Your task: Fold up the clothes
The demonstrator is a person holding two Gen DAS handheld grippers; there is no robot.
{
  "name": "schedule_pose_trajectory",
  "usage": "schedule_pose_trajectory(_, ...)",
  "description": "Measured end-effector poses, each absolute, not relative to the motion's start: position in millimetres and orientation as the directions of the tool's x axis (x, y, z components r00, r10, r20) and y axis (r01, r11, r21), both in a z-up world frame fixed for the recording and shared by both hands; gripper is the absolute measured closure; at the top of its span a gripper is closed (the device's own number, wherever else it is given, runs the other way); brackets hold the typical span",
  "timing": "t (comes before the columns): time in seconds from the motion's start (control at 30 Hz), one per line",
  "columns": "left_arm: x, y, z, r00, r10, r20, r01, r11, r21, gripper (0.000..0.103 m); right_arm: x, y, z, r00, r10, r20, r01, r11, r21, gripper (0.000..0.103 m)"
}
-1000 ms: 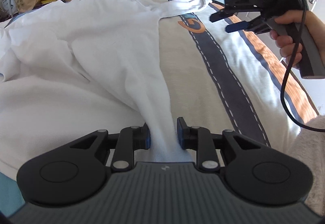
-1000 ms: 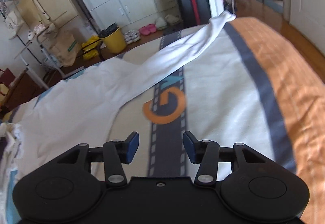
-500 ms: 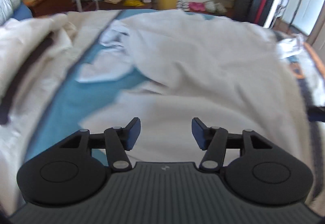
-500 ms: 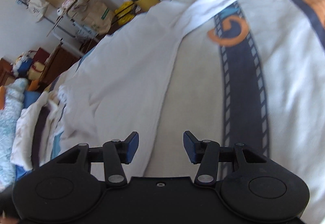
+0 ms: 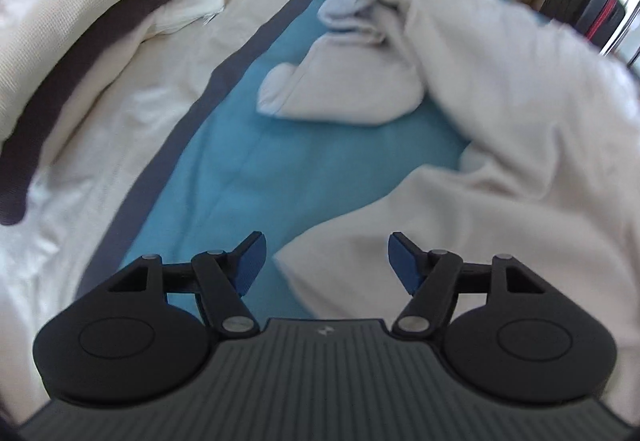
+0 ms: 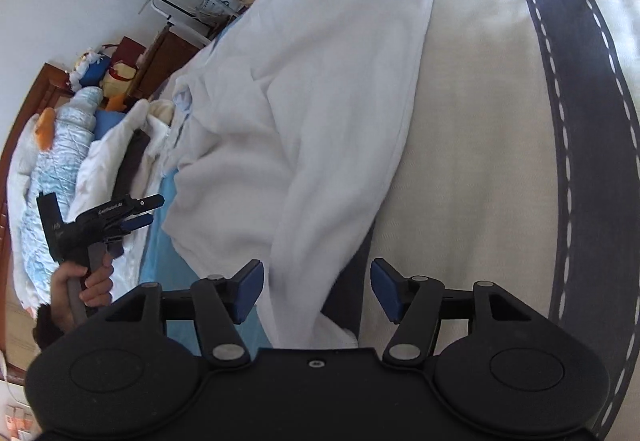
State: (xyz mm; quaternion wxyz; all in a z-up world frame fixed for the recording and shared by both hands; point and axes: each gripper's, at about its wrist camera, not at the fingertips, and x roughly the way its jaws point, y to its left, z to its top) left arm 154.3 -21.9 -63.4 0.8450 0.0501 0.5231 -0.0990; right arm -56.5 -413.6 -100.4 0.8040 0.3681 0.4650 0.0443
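The large white soft cotton garment (image 6: 320, 89), spread rumpled over the striped bed cover (image 6: 480, 161), looks light, limp and easily bunched, so its near hem suits both released tongs, left (image 5: 324, 261) and right (image 6: 316, 291), whose jaws have just been opening with nothing pinched.

White garment (image 6: 320, 81) spread, rumpled, on bed

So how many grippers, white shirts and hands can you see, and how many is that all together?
Grippers: 2, the left gripper and the right gripper, both with jaws open
White shirts: 1, the white shirt spread on the bed
Hands: 1, the hand holding the left gripper
Total: 4
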Motion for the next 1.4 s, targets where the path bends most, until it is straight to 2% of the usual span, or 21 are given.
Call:
schedule_pose_trajectory(0.03, 153.0, -25.7, -67.3, 0.421, -0.091, -0.903, 0.229, 0.973, 0.008, 0.019, -56.5, -409.9, -101.7, 0.553, 0.417, -0.722, 0.264, 0.733, 0.626, 0.037)
schedule_pose_trajectory(0.07, 150.8, -30.1, -70.8, 0.408, -0.074, -0.91, 0.248, 0.968, 0.032, 0.014, -56.5, -406.2, -103.0, 0.542, 0.42, -0.728, 0.258, 0.742, 0.619, 0.037)
schedule_pose_trajectory(0.2, 143.8, -47.2, -85.8, 0.358, -0.046, -0.933, 0.319, 0.945, 0.076, 0.013, -49.6, -389.9, -107.9, 0.486, 0.43, -0.761, 0.211, 0.788, 0.579, 0.037)
schedule_pose_trajectory(0.3, 145.6, -51.0, -90.5, 0.383, -0.041, -0.923, 0.298, 0.951, 0.081, 0.006, -43.4, -385.6, -116.0, 0.456, 0.411, -0.789, 0.214, 0.811, 0.545, 0.037)
schedule_pose_trajectory(0.33, 146.5, -50.3, -90.1, 0.388, -0.065, -0.919, 0.29, 0.956, 0.055, 0.013, -41.9, -385.9, -117.7, 0.454, 0.414, -0.789, 0.211, 0.81, 0.547, 0.037)
schedule_pose_trajectory(0.37, 147.3, -48.8, -89.1, 0.389, -0.1, -0.916, 0.283, 0.959, 0.015, 0.041, -40.5, -386.2, -119.4, 0.453, 0.417, -0.788, 0.209, 0.81, 0.548, 0.037)
schedule_pose_trajectory(0.4, 146.6, -49.3, -86.5, 0.393, -0.134, -0.909, 0.291, 0.957, -0.015, 0.055, -39.3, -386.3, -119.5, 0.457, 0.418, -0.785, 0.2, 0.812, 0.549, 0.039)
schedule_pose_trajectory(0.43, 141.1, -53.6, -80.5, 0.414, -0.147, -0.898, 0.312, 0.95, -0.012, 0.092, -38.3, -385.0, -117.7, 0.468, 0.414, -0.781, 0.185, 0.818, 0.545, 0.054)
schedule_pose_trajectory(0.47, 133.5, -59.2, -73.6, 0.444, -0.142, -0.885, 0.333, 0.943, 0.016, 0.094, -37.4, -383.0, -116.1, 0.476, 0.416, -0.775, 0.165, 0.823, 0.543, 0.071)
schedule_pose_trajectory(0.5, 124.9, -63.5, -66.2, 0.479, -0.131, -0.868, 0.34, 0.939, 0.046, 0.094, -36.9, -381.6, -114.9, 0.482, 0.424, -0.767, 0.148, 0.823, 0.548, 0.093)
schedule_pose_trajectory(0.6, 98.2, -62.6, -36.6, 0.588, -0.117, -0.8, 0.324, 0.941, 0.101, 0.094, -42.2, -384.2, -102.4, 0.534, 0.4, -0.745, 0.126, 0.834, 0.538, 0.094)
schedule_pose_trajectory(0.73, 39.9, -39.1, 37.3, 0.745, -0.169, -0.645, 0.316, 0.941, 0.118, 0.095, -68.6, -402.7, -58.3, 0.613, 0.37, -0.698, 0.12, 0.83, 0.544, 0.094)
schedule_pose_trajectory(0.8, 10.2, -23.0, 66.3, 0.784, -0.15, -0.602, 0.286, 0.948, 0.136, 0.094, -82.5, -404.8, -32.2, 0.613, 0.341, -0.713, 0.081, 0.87, 0.486, 0.094)
schedule_pose_trajectory(0.9, -3.9, -5.5, 66.4, 0.74, -0.098, -0.666, 0.265, 0.952, 0.154, 0.094, -97.3, -407.5, -20.3, 0.566, 0.291, -0.771, 0.065, 0.917, 0.394, 0.094)
schedule_pose_trajectory(1.03, 6.2, -8.1, 19.4, 0.629, 0.011, -0.778, 0.281, 0.929, 0.241, 0.091, -93.4, -396.8, -49.9, 0.436, 0.261, -0.861, 0.05, 0.949, 0.312, 0.094)
schedule_pose_trajectory(1.17, 8.3, -16.4, 3.1, 0.615, 0.118, -0.78, 0.258, 0.904, 0.341, 0.074, -89.7, -374.7, -60.3, 0.366, 0.13, -0.922, -0.011, 0.991, 0.136, 0.09)
schedule_pose_trajectory(1.2, 6.1, -17.9, 9.3, 0.631, 0.122, -0.766, 0.249, 0.903, 0.349, 0.073, -92.5, -373.6, -53.7, 0.389, 0.106, -0.915, -0.019, 0.994, 0.107, 0.086)
schedule_pose_trajectory(1.23, 2.4, -19.2, 19.4, 0.654, 0.114, -0.748, 0.241, 0.906, 0.349, 0.07, -96.0, -375.0, -45.6, 0.421, 0.098, -0.902, -0.02, 0.995, 0.099, 0.075)
schedule_pose_trajectory(1.3, -3.7, -25.2, 42.2, 0.7, 0.042, -0.713, 0.261, 0.915, 0.309, 0.07, -102.2, -385.7, -27.4, 0.501, 0.103, -0.859, -0.001, 0.993, 0.119, 0.061)
schedule_pose_trajectory(1.33, -5.2, -32.1, 52.8, 0.717, -0.022, -0.697, 0.294, 0.916, 0.273, 0.068, -102.3, -391.8, -20.8, 0.538, 0.112, -0.835, 0.01, 0.99, 0.139, 0.061)
schedule_pose_trajectory(1.4, -3.8, -48.7, 69.1, 0.723, -0.16, -0.672, 0.374, 0.908, 0.187, 0.054, -93.8, -403.5, -13.4, 0.6, 0.144, -0.787, 0.026, 0.98, 0.199, 0.061)
